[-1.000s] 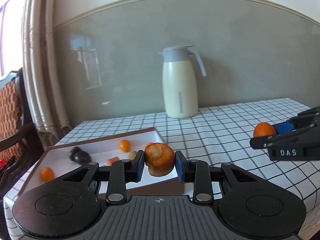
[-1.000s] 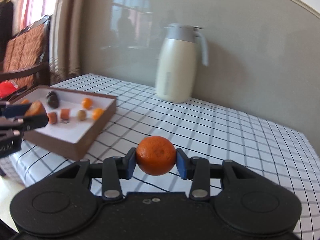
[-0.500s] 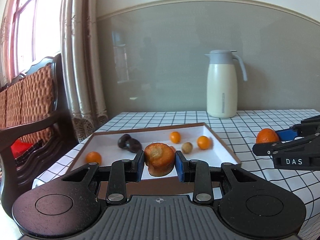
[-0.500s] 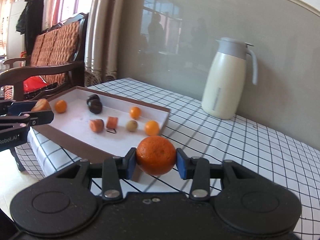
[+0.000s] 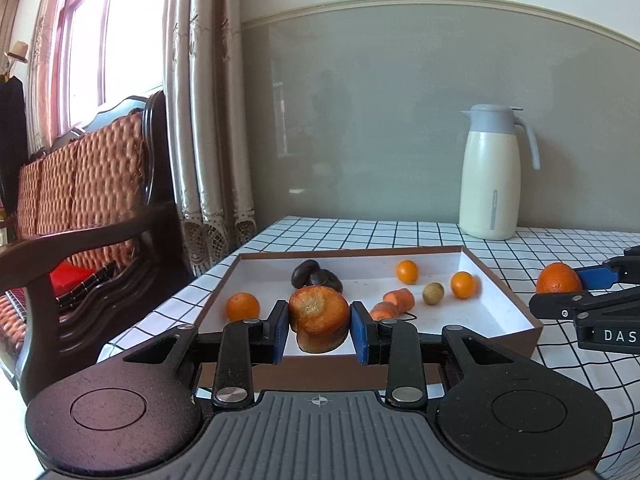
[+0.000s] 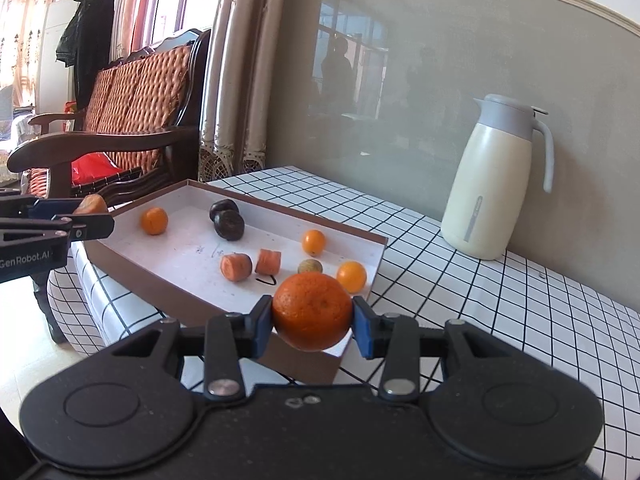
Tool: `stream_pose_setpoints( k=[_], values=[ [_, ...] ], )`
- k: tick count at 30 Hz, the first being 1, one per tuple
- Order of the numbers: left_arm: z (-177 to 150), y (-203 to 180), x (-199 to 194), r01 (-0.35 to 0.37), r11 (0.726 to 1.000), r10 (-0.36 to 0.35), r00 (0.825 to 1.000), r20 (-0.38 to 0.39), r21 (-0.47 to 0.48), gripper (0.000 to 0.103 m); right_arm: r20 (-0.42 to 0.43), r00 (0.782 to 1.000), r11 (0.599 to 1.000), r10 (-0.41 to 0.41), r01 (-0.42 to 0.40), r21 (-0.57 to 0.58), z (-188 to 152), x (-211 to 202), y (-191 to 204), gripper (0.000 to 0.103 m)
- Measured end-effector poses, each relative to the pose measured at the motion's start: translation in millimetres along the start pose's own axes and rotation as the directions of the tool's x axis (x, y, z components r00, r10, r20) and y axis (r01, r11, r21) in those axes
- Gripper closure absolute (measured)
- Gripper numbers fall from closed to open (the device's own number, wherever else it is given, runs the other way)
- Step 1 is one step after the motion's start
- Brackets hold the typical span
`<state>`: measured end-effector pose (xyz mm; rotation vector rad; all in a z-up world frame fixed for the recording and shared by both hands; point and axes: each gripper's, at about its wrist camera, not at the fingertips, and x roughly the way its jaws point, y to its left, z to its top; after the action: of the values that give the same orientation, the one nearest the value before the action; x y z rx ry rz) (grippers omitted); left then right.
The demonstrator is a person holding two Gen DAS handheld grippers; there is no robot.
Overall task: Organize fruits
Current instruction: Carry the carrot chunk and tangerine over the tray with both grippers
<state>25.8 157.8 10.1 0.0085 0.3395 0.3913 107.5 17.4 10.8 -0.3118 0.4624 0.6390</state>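
Orange carrot chunk (image 5: 319, 318) is clamped in left gripper (image 5: 319, 330); right gripper (image 6: 312, 322) clamps the mandarin (image 6: 312, 311). Transport step: next, lower both into the tray (image 5: 516, 312) at 12 o'clock.

Fruits (image 5: 406, 271) lie in box (image 5: 516, 312) on table (image 5: 360, 232); jug (image 5: 494, 176) behind.

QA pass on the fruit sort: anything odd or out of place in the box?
Yes: carrot pieces in a fruit box. Two cut chunks lie among the small oranges in the box, and the left gripper holds a third carrot chunk. There are also pen marks on the white floor. Nothing spilled or damaged.
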Motion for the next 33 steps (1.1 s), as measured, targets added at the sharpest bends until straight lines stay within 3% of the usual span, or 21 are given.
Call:
stream_pose_setpoints(
  k=[20, 33],
  values=[
    [12.7, 46.3, 40.2, -0.108, 0.993, 0.109, 0.994, 0.009, -0.053, 0.070, 0.038, 0.999, 1.000, -0.014, 0.014, 0.021, 28.6, 31.4, 1.7, 0.070],
    [8.0, 56.9, 78.8, -0.132, 0.989, 0.130, 0.991, -0.041, -0.063, 0.070, -0.013, 1.000, 0.999, -0.020, 0.020, 0.044, 31.4, 70.3, -11.2, 0.070]
  ],
)
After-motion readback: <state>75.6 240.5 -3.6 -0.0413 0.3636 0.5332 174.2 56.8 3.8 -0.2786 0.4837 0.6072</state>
